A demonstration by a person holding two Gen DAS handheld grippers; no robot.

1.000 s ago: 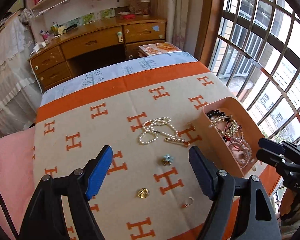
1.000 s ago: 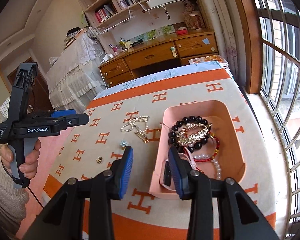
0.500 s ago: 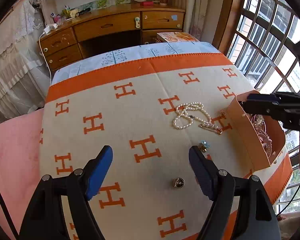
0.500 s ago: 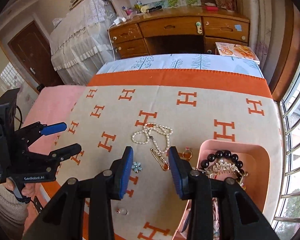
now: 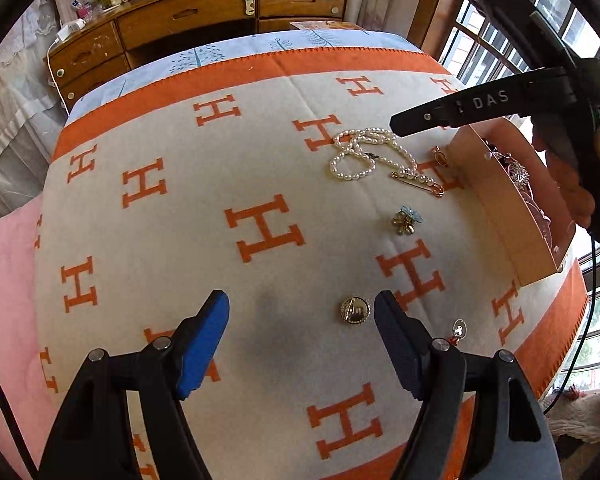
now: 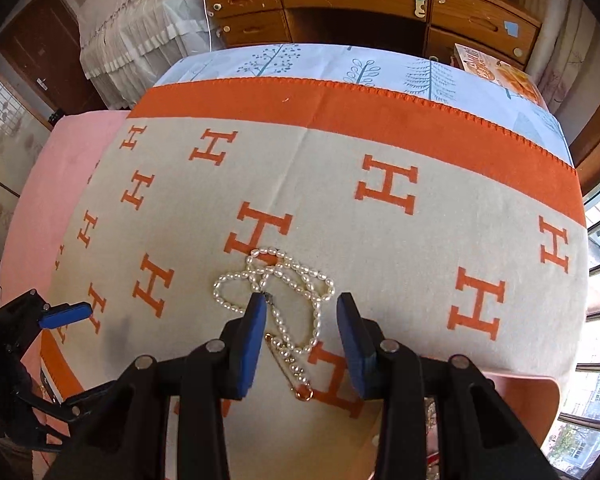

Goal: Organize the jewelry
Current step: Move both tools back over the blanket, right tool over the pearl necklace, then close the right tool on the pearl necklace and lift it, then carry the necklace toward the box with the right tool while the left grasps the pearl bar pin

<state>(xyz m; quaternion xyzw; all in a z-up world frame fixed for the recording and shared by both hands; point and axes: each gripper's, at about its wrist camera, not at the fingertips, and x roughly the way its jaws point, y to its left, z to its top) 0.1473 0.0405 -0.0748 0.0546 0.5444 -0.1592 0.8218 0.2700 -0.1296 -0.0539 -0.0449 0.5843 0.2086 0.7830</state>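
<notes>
- Pearl necklace (image 6: 276, 292): a loose tangle of loops on the H-patterned blanket (image 5: 220, 208), well clear of the tray. In the right wrist view it lies directly ahead of the right gripper (image 6: 300, 320), with some strands framed between its two blue pads.
- Pearl-set safety-pin brooch (image 6: 290, 364): just below the necklace, touching or overlapping its lowest loop; whether the two are linked cannot be told.
- Right gripper: jaws part-spread and empty, pads off the pearls. Judgement: the step in hand is picking up the necklace. It would go best to come down over the bunched middle where strands cross, so that several loops are pinched together and no single strand slides out.
- Left gripper (image 5: 300, 340): jaws have just been closing a little but remain widely spread, with nothing pinched. The round gold button earring (image 5: 355, 310) lies on the blanket between the pads, close to the right-hand one. Judgement: centre it before closing, and press low to the cloth because it is flat.
- Flower brooch (image 5: 407, 221) and small ring-shaped piece (image 5: 459, 328): loose on the blanket, not yet put away.
- Pink tray (image 5: 496, 208): at the blanket's right edge, already holding several pieces. Judgement: lift the necklace high enough for hanging loops to clear its wall.
</notes>
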